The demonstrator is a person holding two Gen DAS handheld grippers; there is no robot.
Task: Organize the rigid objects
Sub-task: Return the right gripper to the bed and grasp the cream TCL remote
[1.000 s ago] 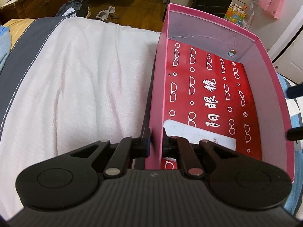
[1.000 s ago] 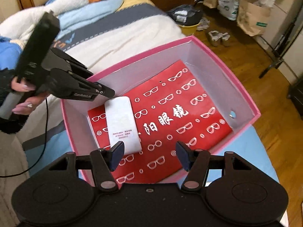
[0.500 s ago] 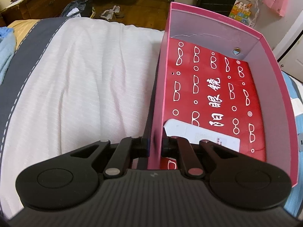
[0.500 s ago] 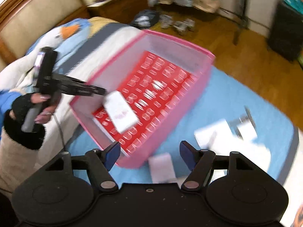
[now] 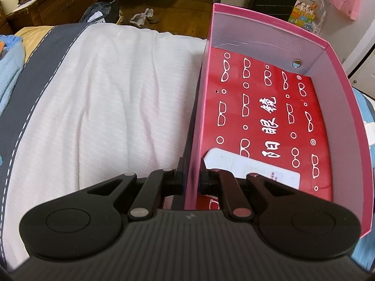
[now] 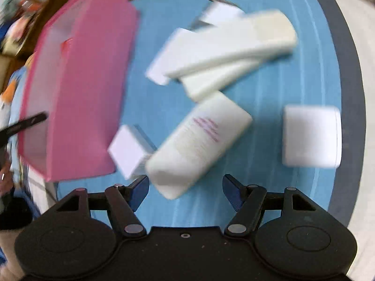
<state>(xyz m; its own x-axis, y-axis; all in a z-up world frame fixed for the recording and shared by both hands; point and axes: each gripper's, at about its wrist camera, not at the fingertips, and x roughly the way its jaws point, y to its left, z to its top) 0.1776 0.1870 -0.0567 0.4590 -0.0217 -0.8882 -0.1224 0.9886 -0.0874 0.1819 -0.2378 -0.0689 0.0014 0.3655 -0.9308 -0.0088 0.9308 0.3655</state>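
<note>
Clamping pink box [image 5: 195,126] wall, left hand-held gripper [image 5: 191,175], right hand-held gripper [image 6: 185,188] spread

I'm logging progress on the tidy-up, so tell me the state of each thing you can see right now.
Left tool: shut on the pink cardboard box's side wall.
Right tool: open, empty.
Pink cardboard box: lidless, upright on the bed.
Flat white packet: lying inside the box.
White tube with pink print: lying outside on the blue sheet.
</note>
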